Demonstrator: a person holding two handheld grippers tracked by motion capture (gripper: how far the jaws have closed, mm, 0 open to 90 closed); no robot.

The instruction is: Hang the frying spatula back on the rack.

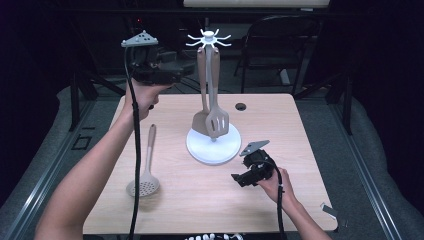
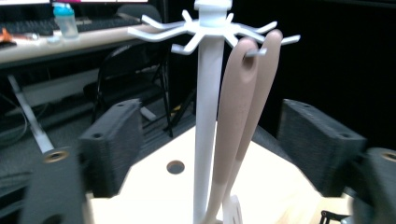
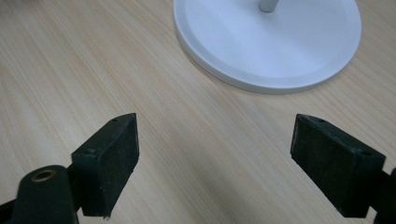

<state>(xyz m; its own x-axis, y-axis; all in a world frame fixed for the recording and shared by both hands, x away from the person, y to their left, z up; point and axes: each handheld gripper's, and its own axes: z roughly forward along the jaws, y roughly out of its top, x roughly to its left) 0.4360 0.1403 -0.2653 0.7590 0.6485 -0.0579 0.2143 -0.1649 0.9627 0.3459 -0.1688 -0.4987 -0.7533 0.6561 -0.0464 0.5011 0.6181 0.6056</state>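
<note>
A white utensil stand [image 1: 213, 145] with hooks [image 1: 208, 39] at its top occupies the table's middle. Two beige utensils hang from it: a solid spatula [image 1: 201, 120] and a slotted turner [image 1: 218, 121]. A beige skimmer spoon [image 1: 145, 177] lies flat on the table at the left. My left gripper [image 1: 182, 68] is raised at hook height left of the stand, open, its jaws framing the stand's pole [image 2: 208, 126] and the two handles [image 2: 243, 116]. My right gripper [image 1: 239, 179] rests low near the stand's base [image 3: 266, 42], open and holding nothing.
The wooden table [image 1: 210, 200] has a small round hole [image 1: 241, 106] behind the stand. A black folding chair [image 1: 280, 45] stands beyond the far edge. A desk with a bottle [image 2: 65, 21] is in the background of the left gripper view.
</note>
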